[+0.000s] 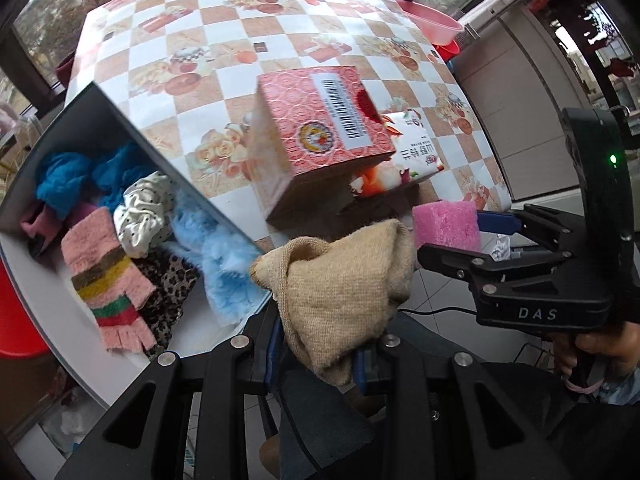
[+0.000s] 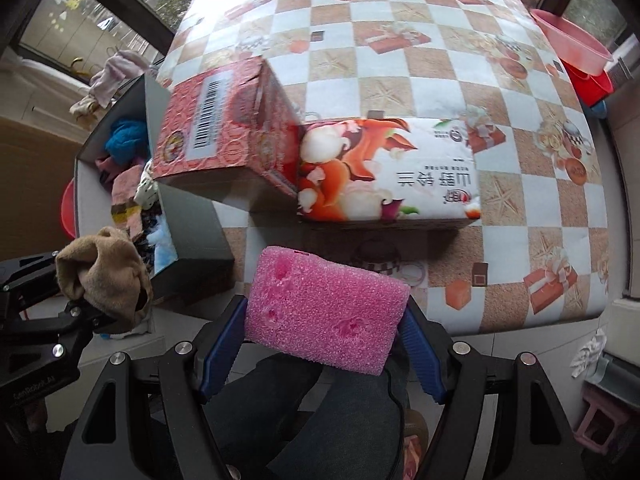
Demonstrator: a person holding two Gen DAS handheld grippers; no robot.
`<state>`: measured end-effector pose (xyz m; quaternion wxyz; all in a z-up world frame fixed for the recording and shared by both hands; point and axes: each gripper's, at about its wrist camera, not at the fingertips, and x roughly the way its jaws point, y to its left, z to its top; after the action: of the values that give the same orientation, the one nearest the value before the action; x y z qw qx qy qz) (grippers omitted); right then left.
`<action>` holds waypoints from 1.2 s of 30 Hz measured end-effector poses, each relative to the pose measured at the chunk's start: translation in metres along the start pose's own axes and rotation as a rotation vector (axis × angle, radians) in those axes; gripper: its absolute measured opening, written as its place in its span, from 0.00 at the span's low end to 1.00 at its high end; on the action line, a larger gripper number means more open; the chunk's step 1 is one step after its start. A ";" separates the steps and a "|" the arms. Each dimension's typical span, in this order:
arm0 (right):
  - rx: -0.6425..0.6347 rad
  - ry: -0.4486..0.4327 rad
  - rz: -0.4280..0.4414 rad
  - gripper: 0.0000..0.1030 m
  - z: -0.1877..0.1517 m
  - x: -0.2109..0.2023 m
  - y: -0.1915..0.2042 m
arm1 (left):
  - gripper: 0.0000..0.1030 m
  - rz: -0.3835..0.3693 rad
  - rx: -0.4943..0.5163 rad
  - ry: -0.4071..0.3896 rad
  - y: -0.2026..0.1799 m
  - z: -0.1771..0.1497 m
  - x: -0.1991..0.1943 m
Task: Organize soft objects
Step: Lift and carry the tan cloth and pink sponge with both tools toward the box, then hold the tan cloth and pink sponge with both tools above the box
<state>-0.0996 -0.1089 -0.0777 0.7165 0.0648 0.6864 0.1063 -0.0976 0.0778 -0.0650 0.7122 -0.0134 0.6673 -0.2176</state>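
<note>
One pink sponge (image 2: 324,316), crosswise between fingers (image 2: 218,344)

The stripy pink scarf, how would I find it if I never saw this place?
Find the checked table, then the open grey box of soft things at its edge. The pink scarf lies in that box, between a white spotted cloth and a leopard-print cloth. Only it has brown, yellow, green and red stripes and a fringed end.

Left tool (image 1: 316,356) and right tool (image 2: 320,344) both clamped
</note>
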 end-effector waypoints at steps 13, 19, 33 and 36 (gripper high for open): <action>-0.325 0.027 0.042 0.73 0.000 0.005 0.091 | 0.29 0.084 -0.251 -0.082 0.070 -0.035 -0.022; -0.438 0.021 0.059 0.73 0.004 0.002 0.123 | 0.29 0.127 -0.364 -0.111 0.097 -0.051 -0.029; -0.560 -0.004 0.077 0.73 0.029 -0.001 0.178 | 0.29 0.198 -0.512 -0.186 0.133 -0.065 -0.046; -0.557 -0.009 0.077 0.73 0.038 -0.002 0.187 | 0.29 0.242 -0.531 -0.210 0.139 -0.061 -0.052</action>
<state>-0.0737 0.0736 -0.0292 0.7053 -0.1081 0.6246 0.3175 -0.1166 0.2369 -0.0659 0.7696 -0.1417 0.6204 0.0532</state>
